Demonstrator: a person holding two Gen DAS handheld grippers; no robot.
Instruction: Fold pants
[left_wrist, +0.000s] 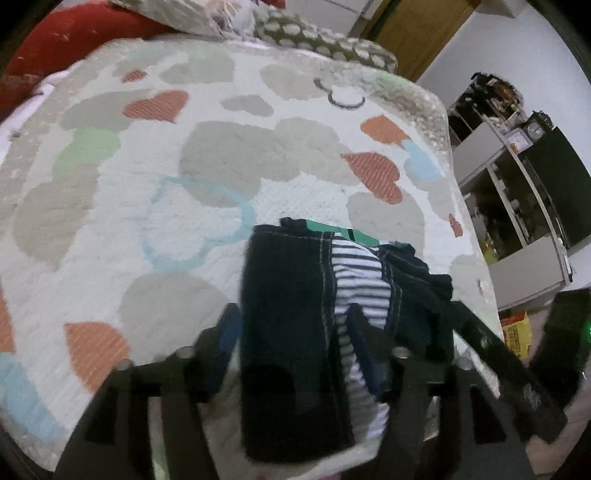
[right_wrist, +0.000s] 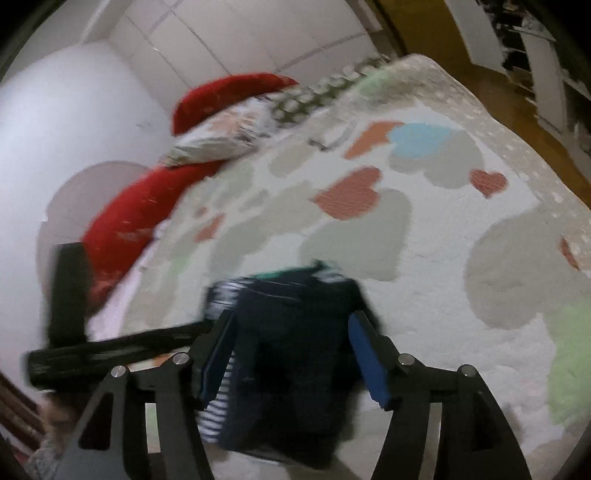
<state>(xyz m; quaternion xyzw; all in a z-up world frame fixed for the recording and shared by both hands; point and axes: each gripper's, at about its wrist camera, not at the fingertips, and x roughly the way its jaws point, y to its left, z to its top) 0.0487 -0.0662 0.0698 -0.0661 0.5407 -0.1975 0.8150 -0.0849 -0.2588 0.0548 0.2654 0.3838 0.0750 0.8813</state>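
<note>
The dark navy pants (left_wrist: 288, 325) with a black-and-white striped lining (left_wrist: 360, 284) and a green waistband edge lie folded in a small bundle on the bed. My left gripper (left_wrist: 291, 321) is open, its blue-padded fingers on either side of the bundle's left half. In the right wrist view the same pants (right_wrist: 295, 354) sit between the wide-apart fingers of my right gripper (right_wrist: 291, 332), which is open. The left gripper's black body (right_wrist: 110, 350) shows at the left of that view.
The bed is covered by a white quilt (left_wrist: 147, 221) with grey, orange, blue and green hearts. Red pillows (right_wrist: 133, 206) and patterned cushions (left_wrist: 314, 33) lie at the head. The bed's right edge drops to a floor with shelving (left_wrist: 517, 177) beyond.
</note>
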